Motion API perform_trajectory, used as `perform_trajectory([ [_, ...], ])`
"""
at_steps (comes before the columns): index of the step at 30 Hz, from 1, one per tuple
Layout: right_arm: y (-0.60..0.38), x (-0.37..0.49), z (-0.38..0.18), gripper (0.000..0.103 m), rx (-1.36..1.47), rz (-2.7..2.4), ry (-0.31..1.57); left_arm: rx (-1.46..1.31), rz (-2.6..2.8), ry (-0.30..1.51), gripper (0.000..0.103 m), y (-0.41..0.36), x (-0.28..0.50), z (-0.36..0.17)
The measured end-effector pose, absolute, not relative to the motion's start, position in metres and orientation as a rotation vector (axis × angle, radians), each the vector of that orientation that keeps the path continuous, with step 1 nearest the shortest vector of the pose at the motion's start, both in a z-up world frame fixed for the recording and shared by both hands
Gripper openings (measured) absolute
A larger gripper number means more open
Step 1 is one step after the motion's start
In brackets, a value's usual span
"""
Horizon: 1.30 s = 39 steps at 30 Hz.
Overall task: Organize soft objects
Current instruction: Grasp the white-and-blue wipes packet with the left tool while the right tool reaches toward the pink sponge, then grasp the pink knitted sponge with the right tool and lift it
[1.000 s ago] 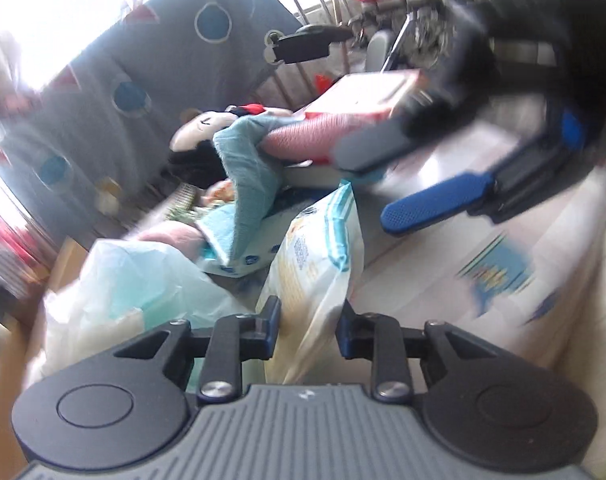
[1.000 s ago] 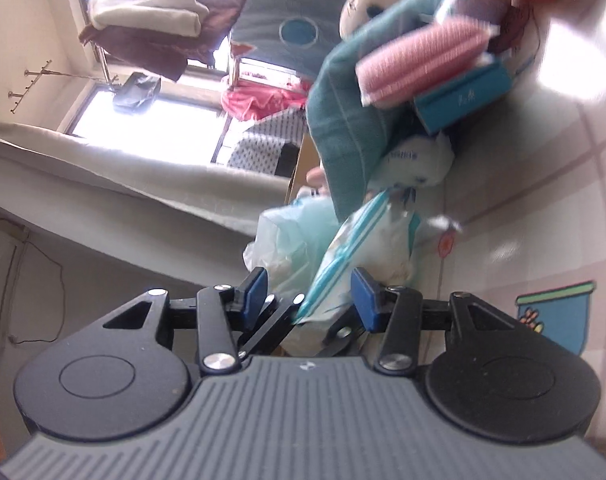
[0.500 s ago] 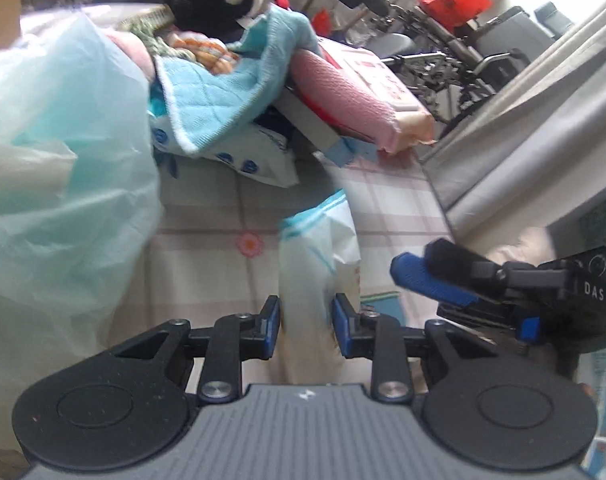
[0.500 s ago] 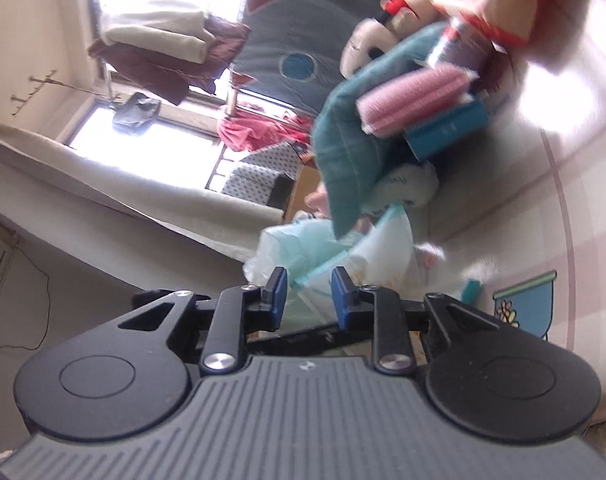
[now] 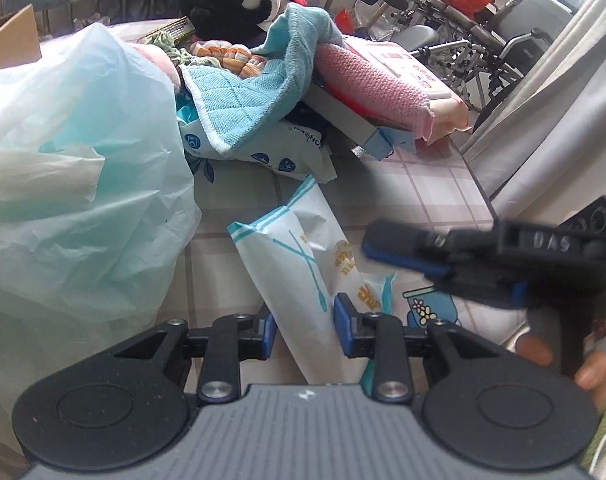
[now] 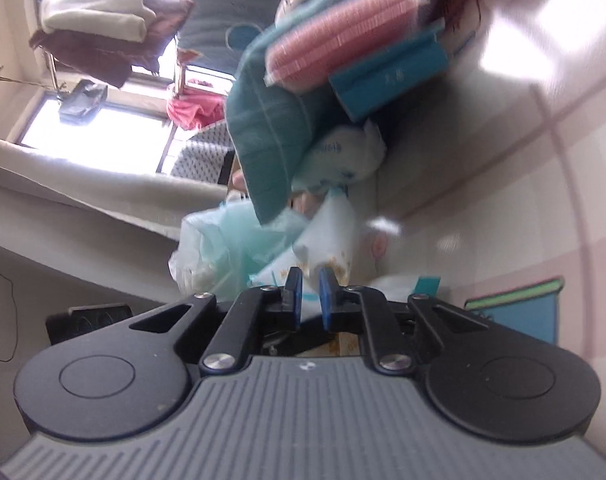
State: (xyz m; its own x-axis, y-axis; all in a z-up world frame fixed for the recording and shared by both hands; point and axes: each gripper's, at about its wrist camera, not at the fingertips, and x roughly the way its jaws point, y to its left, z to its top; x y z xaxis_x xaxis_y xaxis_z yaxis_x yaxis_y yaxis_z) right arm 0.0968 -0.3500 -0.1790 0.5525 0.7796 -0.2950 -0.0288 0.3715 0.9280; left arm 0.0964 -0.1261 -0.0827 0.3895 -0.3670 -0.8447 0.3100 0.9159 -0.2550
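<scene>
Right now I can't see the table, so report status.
Left gripper shut on cotton swab pack. Right gripper shut, beside pack. Plastic bag close at left.

At the right of your left wrist view, the right gripper (image 5: 403,254) carries raised letters reading "DAS", seen upside down. The white packet (image 5: 303,264) at lower centre bears orange print, and the blue-dotted pack (image 5: 271,152) under the towel has small lettering; neither can be read.

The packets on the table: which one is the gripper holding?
The white packet with teal stripes, clamped in the left gripper. The blue-dotted packet lies under the blue towel.
</scene>
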Motion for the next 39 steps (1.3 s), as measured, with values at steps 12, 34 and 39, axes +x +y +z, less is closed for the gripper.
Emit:
perform_trajectory([
  [12,-0.34,0.092,-0.19,0.022,1.045,0.548,0.943,0.027,-0.463,1.067,0.064,-0.136,0.079,-0.08],
  [34,-0.367,0.187,-0.07,0.102,0.412,0.412,0.759,0.031,-0.427,1.036,0.04,-0.123,0.09,-0.082],
  [39,-0.351,0.232,-0.09,0.096,0.355,0.423,0.949,0.031,-0.426,1.036,0.04,-0.123,0.089,-0.083],
])
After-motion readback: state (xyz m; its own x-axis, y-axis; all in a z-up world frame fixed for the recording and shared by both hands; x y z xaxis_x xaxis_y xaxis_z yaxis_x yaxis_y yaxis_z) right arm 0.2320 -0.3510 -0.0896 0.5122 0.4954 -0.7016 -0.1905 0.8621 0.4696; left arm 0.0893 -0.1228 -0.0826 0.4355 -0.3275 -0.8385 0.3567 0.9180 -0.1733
